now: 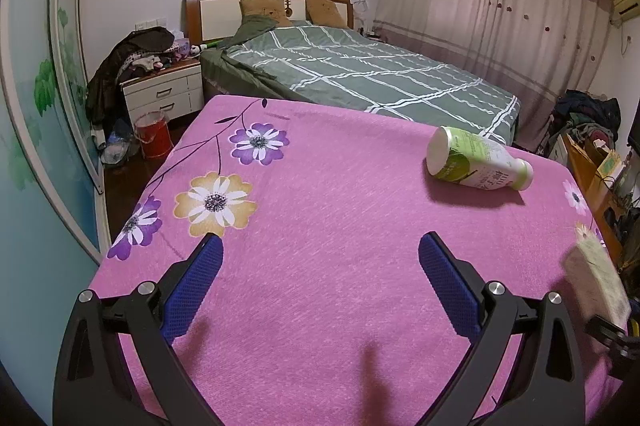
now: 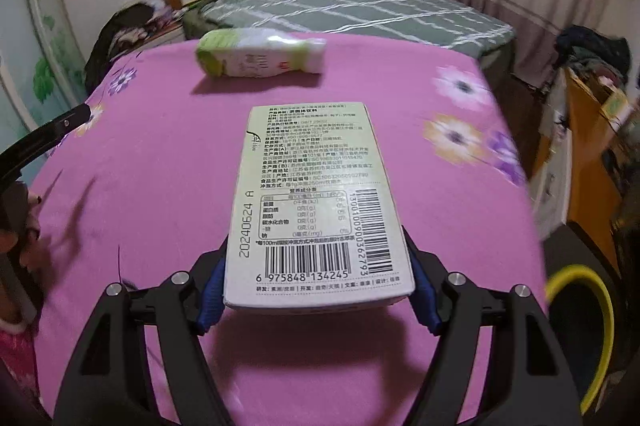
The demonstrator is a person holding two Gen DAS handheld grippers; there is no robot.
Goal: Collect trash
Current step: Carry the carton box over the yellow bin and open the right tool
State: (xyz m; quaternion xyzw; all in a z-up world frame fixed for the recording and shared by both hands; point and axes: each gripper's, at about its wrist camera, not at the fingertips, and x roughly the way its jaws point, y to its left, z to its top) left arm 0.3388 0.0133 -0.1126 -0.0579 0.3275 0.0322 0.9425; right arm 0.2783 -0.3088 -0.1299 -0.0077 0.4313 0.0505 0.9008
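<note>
Pink woven cloth covers my worktop [image 1: 320,226]. My right hand-held gripper [image 2: 316,290] pinches a flat printed carton [image 2: 316,201] above it; my left hand-held gripper [image 1: 320,266] is spread, empty. Smooth plastic bottle [image 1: 476,161] lies sideways near the far edge.

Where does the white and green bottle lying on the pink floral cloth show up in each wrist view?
Left wrist view: bottle lies right of centre, near the cloth's far edge, cap pointing right.
Right wrist view: bottle lies upper centre-left, beyond the box held in the right gripper.
Shared landmark: the green plaid bed behind it.
</note>
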